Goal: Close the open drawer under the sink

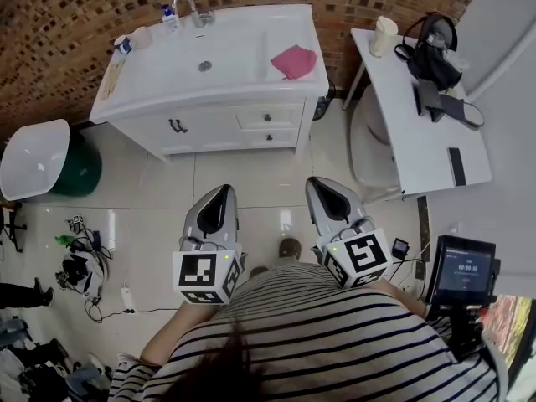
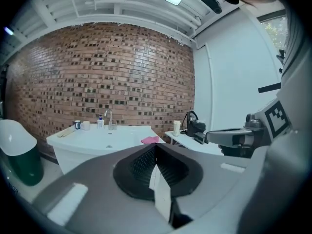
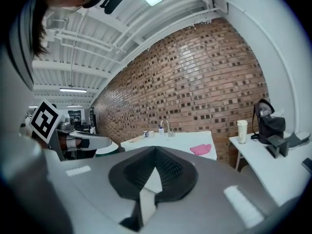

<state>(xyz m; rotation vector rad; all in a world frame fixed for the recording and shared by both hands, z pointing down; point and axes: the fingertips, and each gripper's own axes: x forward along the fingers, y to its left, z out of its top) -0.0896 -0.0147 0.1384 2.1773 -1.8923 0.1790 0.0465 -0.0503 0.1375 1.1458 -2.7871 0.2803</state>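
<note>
The white sink cabinet point(image 1: 209, 128) stands against the brick wall at the top of the head view. Its front has two small drawers with dark knobs, an upper drawer point(image 1: 268, 117) and a lower drawer point(image 1: 268, 137). From this distance I cannot tell how far either stands out. My left gripper point(image 1: 223, 189) and right gripper point(image 1: 318, 181) are held side by side close to the person's body, well short of the cabinet. Both are shut with nothing between the jaws. The left gripper point(image 2: 156, 146) and the right gripper point(image 3: 156, 149) each point toward the sink.
A pink cloth point(image 1: 294, 60), a faucet point(image 1: 191, 7) and small cups sit on the sink top. A white table point(image 1: 419, 141) with a black bag and a cup stands at the right, a toilet point(image 1: 367, 145) beside it. A green bin point(image 1: 79, 167) and cables lie at the left.
</note>
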